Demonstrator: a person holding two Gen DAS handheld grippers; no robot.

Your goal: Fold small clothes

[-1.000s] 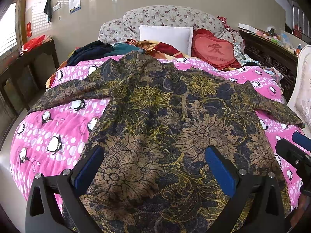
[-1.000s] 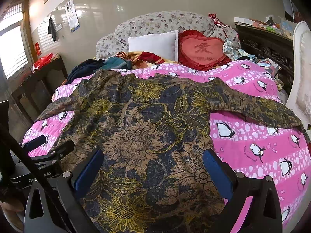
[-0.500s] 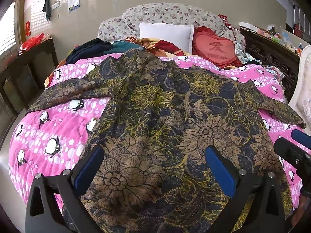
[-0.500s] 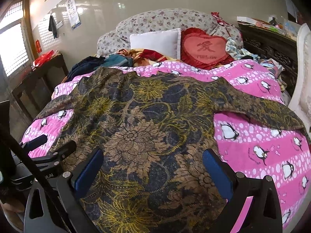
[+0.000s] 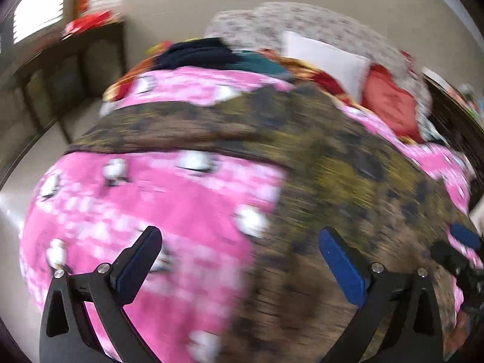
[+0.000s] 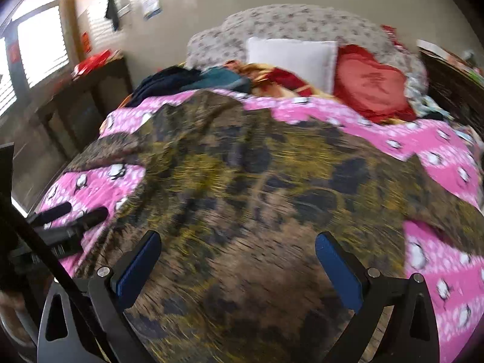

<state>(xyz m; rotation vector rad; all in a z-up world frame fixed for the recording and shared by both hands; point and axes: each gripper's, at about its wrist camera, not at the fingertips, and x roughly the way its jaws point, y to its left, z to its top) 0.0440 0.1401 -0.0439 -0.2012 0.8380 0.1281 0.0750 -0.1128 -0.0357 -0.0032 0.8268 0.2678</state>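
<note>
A dark floral shirt (image 5: 332,181) in brown, gold and navy lies spread flat on the pink penguin bedspread (image 5: 151,211); it also shows in the right wrist view (image 6: 257,196). My left gripper (image 5: 240,261) is open and empty, over the shirt's left edge and the bedspread, with the left sleeve (image 5: 169,124) ahead. My right gripper (image 6: 237,266) is open and empty above the shirt's lower middle. The right gripper's fingers (image 5: 462,242) show at the far right of the left wrist view; the left gripper (image 6: 75,216) shows at the left of the right wrist view. Both views are blurred.
At the head of the bed lie a white pillow (image 6: 290,57), a red heart cushion (image 6: 372,84) and a pile of dark and coloured clothes (image 6: 193,81). A dark wooden table (image 5: 69,69) stands left of the bed. Dark furniture (image 6: 453,84) stands on the right.
My left gripper has swung left, so it now looks over the shirt's left edge and the bare bedspread. My right gripper has shifted slightly. Both views have become blurred. Both stay open.
</note>
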